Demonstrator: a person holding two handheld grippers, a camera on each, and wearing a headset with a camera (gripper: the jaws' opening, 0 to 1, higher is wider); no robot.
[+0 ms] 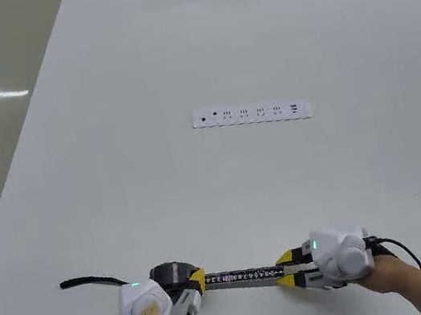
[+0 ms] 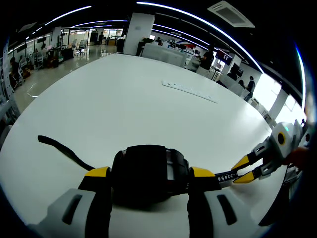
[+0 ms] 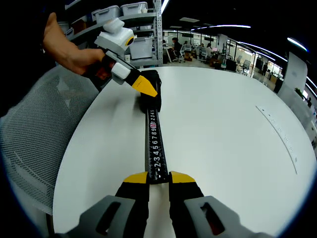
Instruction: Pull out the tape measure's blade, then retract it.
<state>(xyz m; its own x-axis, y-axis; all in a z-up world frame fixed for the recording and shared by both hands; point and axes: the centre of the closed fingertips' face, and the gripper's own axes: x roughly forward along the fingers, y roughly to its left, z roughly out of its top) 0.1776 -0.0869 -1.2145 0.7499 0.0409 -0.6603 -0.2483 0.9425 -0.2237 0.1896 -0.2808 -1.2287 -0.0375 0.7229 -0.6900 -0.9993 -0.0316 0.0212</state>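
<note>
In the head view the tape measure lies close to the table's (image 1: 199, 184) near edge, nearer its left edge than its right. The left hand-held gripper (image 1: 188, 285) is clenched on the black case (image 1: 172, 273), and the right hand-held gripper (image 1: 285, 269) pinches the tip of the blade (image 1: 239, 275). A short length of blade spans the gap between them, flat on the top or just over it. The strap (image 1: 86, 282) trails from the case toward the left edge, and a power strip (image 1: 250, 114) sits mid-table, well apart. In the left gripper view the case sits squarely between the yellow-tipped jaws, which press its two sides, and the blade leaves to the right, where the right hand-held gripper holds it. In the right gripper view the jaws close on the blade's end, and the numbered blade runs straight ahead to the case; a mesh chair (image 3: 34, 129) stands just off the table's edge. I judge the pull-out to be the step in hand, with only a little blade out, though a still cannot rule out the retract. The next move calls for the right hand-held gripper to draw straight away from the case along the near edge while the left one pins the case; nothing lies in that line. On the retract, the tip should be fed back slowly so the blade does not whip.
</note>
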